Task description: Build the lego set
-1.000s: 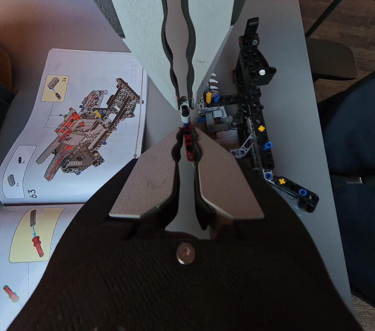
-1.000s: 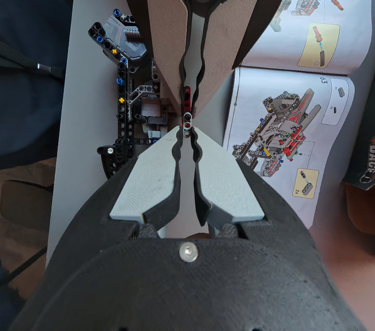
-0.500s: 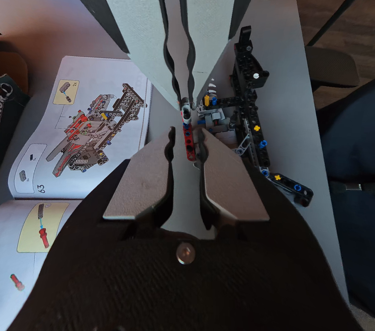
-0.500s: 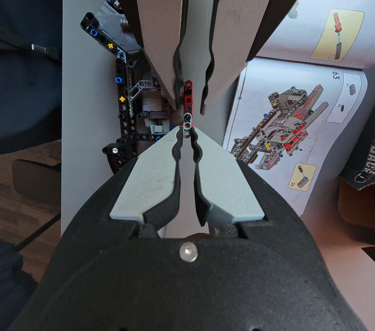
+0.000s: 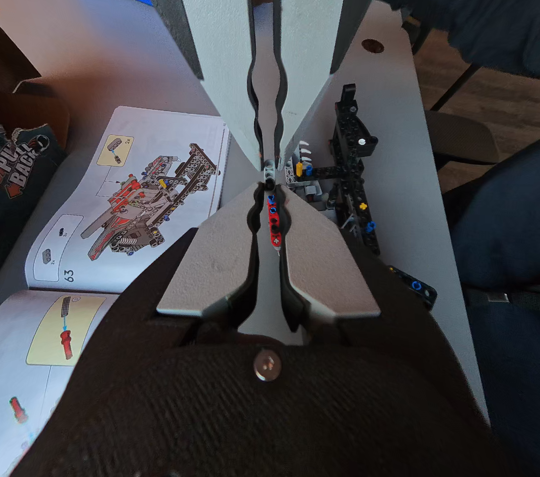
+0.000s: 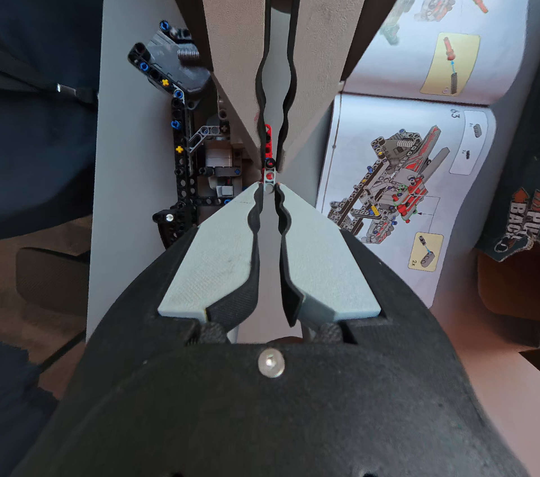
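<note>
My left gripper (image 5: 268,188) is shut on a thin red beam (image 5: 274,224) with blue pins, held above the grey table. My right gripper (image 6: 268,188) faces it tip to tip and is shut on a small light-grey beam (image 6: 269,179). The grey beam (image 5: 269,170) meets the end of the red beam (image 6: 268,141) between the two sets of tips. In the left wrist view the right gripper (image 5: 268,167) comes in from the top; in the right wrist view the left gripper (image 6: 270,167) does. The black and grey partly built model (image 5: 350,170) lies on the table just beside them.
The open instruction booklet (image 5: 146,200) lies on the table (image 5: 409,141) beside the grippers and also shows in the right wrist view (image 6: 394,185). The dark set box (image 5: 20,165) is beyond it. A person's dark-clothed legs (image 5: 496,214) are past the table edge near the model (image 6: 181,170). My left and right fingertips are right by each other.
Half a second ago my left gripper's jaws stood wide apart around the red beam; they have now closed on it again. The right gripper stayed shut on the grey beam.
</note>
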{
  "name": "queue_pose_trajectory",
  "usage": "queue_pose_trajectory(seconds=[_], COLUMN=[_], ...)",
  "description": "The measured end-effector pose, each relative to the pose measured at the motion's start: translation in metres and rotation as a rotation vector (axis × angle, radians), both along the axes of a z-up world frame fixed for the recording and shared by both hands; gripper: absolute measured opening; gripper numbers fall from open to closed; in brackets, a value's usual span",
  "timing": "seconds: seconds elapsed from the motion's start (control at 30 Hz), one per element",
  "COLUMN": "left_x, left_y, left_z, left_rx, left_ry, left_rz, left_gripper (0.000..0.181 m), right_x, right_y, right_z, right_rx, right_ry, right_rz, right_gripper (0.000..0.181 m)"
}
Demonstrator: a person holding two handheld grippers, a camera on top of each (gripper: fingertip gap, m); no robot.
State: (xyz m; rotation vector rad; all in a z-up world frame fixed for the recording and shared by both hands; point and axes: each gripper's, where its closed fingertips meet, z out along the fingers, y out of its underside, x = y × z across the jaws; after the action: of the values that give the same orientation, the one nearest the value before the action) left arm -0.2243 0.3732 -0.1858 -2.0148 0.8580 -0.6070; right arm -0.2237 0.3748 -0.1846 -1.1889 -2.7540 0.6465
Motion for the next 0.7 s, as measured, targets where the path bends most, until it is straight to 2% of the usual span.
queue_pose_trajectory(seconds=[0.4,0.7], left_x=[0.0012,0.0009], left_y=[-0.0003,0.0028], left_z=[0.0000,-0.0025], left_rx=[-0.004,-0.025], left_ry=[-0.010,-0.010], left_rz=[0.019,0.035], left_gripper=[0.004,0.005], right_x=[-0.0006,-0.0015], right_y=[-0.0001,0.0024], right_z=[0.0038,-0.0005], right_rx=[-0.191,-0.244], right_ry=[0.290,0.319], right_rz=[-0.090,-0.081], right_gripper=[0.003,0.005])
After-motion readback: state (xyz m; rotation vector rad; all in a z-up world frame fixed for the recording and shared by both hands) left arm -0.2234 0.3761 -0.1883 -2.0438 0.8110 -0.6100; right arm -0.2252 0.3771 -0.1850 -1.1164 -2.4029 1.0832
